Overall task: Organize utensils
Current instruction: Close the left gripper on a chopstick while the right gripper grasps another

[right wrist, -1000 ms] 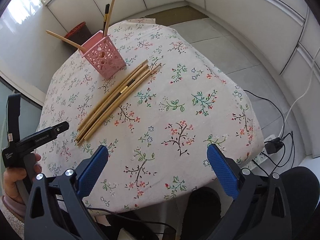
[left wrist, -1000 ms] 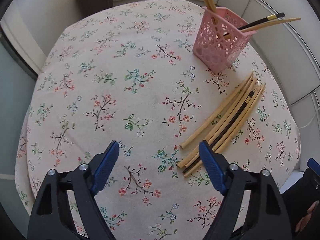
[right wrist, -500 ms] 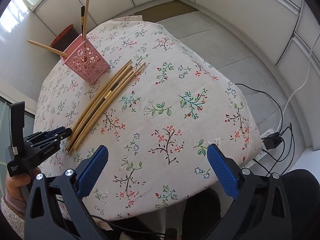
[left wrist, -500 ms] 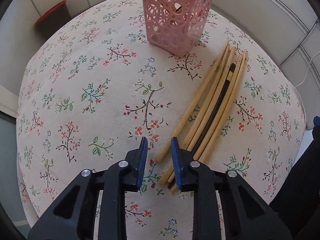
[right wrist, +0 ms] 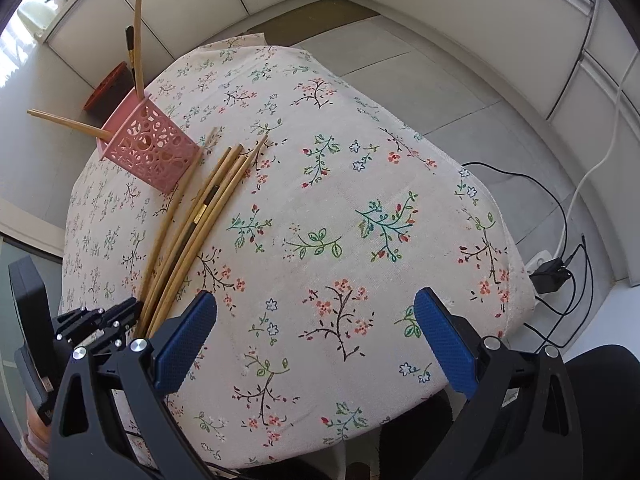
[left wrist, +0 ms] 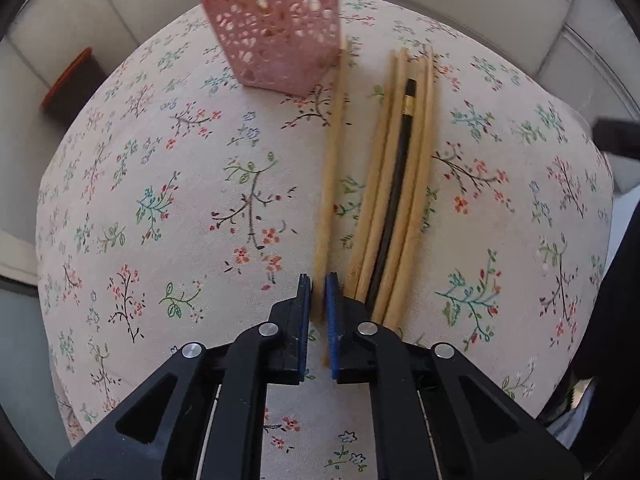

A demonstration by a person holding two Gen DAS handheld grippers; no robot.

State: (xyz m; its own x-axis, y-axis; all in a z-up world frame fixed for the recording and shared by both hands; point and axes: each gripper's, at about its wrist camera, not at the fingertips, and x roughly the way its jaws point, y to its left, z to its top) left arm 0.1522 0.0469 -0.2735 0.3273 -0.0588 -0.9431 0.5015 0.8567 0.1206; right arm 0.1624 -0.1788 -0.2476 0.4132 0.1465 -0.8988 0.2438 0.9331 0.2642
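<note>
The left gripper [left wrist: 319, 300] has its jaws pinching the near end of one chopstick [left wrist: 330, 160], set apart left of the bundle [left wrist: 400, 184] on the tabletop [left wrist: 160, 200]. A firm hold and steady tilt upright should carry it into the pink basket [left wrist: 276, 28]. The right gripper [right wrist: 316, 344] hangs with jaws spread.

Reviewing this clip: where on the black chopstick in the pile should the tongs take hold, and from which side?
Grip the black chopstick at its near end, coming along its length from the table edge nearest the left tongs. It lies flat, wedged between the bamboo chopsticks, so its sides are blocked. The left tongs are closed on a single bamboo chopstick the same way.
</note>
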